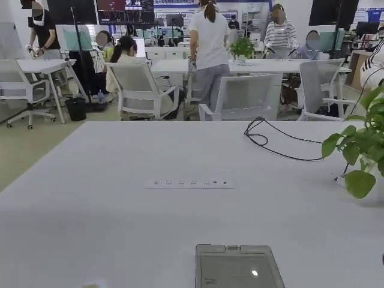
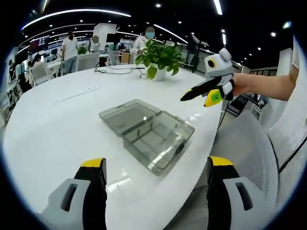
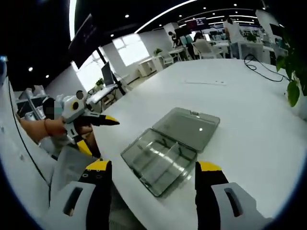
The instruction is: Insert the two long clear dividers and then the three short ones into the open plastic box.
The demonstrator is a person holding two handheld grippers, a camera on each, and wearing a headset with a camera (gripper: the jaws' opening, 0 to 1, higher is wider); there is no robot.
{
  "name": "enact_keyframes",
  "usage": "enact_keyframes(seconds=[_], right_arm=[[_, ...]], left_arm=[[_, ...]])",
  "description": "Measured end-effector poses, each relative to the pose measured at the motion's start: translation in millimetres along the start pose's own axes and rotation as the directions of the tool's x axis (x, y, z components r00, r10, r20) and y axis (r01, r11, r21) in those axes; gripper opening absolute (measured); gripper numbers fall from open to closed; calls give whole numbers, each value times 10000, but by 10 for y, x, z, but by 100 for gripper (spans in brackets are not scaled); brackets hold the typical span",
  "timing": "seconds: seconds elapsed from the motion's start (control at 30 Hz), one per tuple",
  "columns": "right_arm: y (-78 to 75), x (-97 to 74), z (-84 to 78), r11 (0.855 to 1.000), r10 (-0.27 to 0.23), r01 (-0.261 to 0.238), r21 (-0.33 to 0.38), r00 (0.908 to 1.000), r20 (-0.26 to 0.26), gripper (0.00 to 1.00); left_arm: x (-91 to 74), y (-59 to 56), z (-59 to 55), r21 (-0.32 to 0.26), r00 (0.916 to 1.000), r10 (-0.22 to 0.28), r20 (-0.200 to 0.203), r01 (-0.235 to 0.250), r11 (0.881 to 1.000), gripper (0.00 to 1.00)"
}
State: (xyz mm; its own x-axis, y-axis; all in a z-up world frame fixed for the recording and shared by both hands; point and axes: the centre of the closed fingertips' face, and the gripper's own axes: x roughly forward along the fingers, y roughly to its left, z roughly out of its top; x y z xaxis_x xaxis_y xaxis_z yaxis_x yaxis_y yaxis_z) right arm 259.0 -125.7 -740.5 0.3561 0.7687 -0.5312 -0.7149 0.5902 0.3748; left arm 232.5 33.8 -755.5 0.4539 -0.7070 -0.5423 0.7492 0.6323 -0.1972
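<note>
Our plastic box (image 2: 172,153) lies open on the bench (image 2: 57,129), contents unclear. Left gripper (image 2: 157,162) and right gripper (image 3: 153,165) gape empty

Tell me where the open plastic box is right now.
The box sits at the near edge of the white table, bottom centre in the head view, between the left gripper and right gripper.
</note>
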Motion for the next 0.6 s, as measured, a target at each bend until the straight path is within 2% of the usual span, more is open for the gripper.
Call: enact_keyframes(seconds=[0.2,0.33,0.6], right_arm=[[2,-76,-90,9970,276,-265,-727,9995,150,83],[-13,-115,-194,9885,370,-382,-1460,9993,-112,90],[4,-190,-280,9687,708,-653,-2394,9974,144,95]], left_arm=[[28,82,-60,-374,9992,275,-280,-285,9989,86],[18,117,-83,-437,9983,435,-400,-453,9980,85],[63,203,-211,-707,9910,670,-1155,-755,9946,82]])
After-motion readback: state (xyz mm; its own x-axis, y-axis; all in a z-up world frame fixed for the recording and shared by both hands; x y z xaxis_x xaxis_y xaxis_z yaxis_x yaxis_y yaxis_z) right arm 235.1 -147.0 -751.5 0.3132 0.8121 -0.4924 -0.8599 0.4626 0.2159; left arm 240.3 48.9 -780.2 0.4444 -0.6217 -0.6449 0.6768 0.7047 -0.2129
